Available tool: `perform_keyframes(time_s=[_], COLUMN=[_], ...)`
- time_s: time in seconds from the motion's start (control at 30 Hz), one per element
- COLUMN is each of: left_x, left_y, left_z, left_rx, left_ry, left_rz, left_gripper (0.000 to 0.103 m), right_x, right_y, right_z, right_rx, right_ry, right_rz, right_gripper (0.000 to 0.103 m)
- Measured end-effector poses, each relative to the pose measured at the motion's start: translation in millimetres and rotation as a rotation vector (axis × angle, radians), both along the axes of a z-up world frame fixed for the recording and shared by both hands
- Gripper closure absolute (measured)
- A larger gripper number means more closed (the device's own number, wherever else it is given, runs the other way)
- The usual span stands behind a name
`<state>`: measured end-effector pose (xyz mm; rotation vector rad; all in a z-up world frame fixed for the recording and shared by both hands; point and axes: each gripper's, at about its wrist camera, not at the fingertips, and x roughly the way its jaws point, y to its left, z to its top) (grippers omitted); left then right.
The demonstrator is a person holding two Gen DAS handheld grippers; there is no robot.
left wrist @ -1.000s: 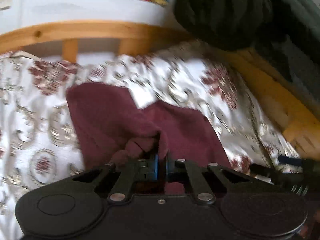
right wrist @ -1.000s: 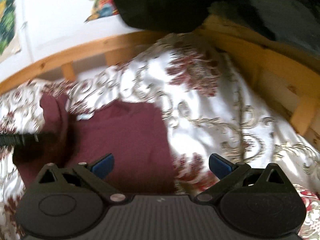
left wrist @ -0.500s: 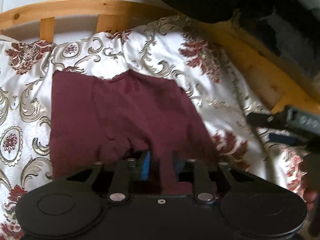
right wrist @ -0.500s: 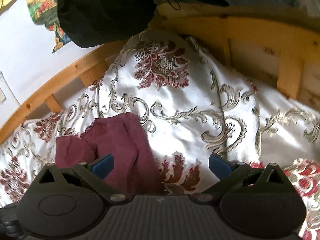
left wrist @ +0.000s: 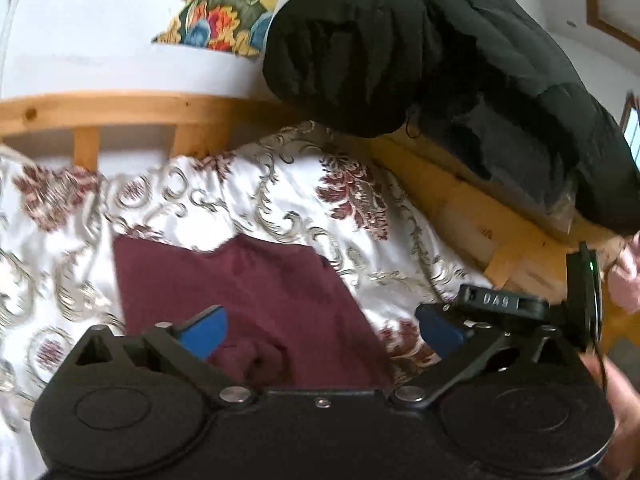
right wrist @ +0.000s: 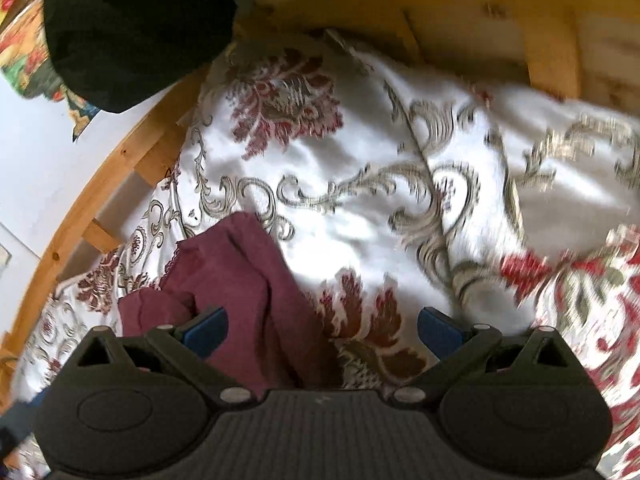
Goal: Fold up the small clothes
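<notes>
A small maroon garment [left wrist: 248,300] lies folded on the white floral bedspread [left wrist: 280,192]. My left gripper [left wrist: 322,332] is open and empty just above its near edge, where the cloth bunches up. In the right wrist view the garment [right wrist: 240,288] lies at the lower left. My right gripper [right wrist: 322,330] is open and empty, its left finger over the garment's right edge. The right gripper's body also shows at the right of the left wrist view [left wrist: 520,308].
A wooden bed rail [left wrist: 120,112] runs behind the bedspread and along its right side [right wrist: 480,20]. A dark padded jacket [left wrist: 420,60] hangs over the rail's corner. A white wall with a colourful print [left wrist: 216,12] is behind.
My left gripper was shut on the garment's bunched edge; it has opened and let the cloth go. My right gripper stayed open and swung to the right, away from the garment.
</notes>
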<state>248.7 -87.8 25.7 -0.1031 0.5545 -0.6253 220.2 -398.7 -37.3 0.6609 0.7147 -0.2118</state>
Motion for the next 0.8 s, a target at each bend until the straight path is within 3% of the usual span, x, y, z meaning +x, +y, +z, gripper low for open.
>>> perform_keyframes(time_s=[0.13,0.3,0.5,0.63,0.8], left_x=[-6,-27,-31,-31,-27], left_y=[20,40,23,12,6], left_z=[-10,-44,-62,-74,-86], left_rx=[0.074,0.112,0.286,0.367,0.487], left_ry=[-0.017,-0.055,-0.053,-0.066,-0.035], left_rz=[0.002,0.028,-0.018,-0.047,-0.014], left_gripper=[0.001,0.001,0.001,0.001,0.001], right_x=[4,6,27,45,61], right_y=[7,24,55,70,79], right_z=[-10,-21,-44,-61,-69], right_rx=[0.064,0.226,0.454,0.484,0.447], right_ry=[0.000,-0.081,-0.173,-0.167,-0.154], right_rz=[0.013,0.090,0.260,0.317,0.392], right_gripper=[0.000,0.000,0.000,0.000,0.000])
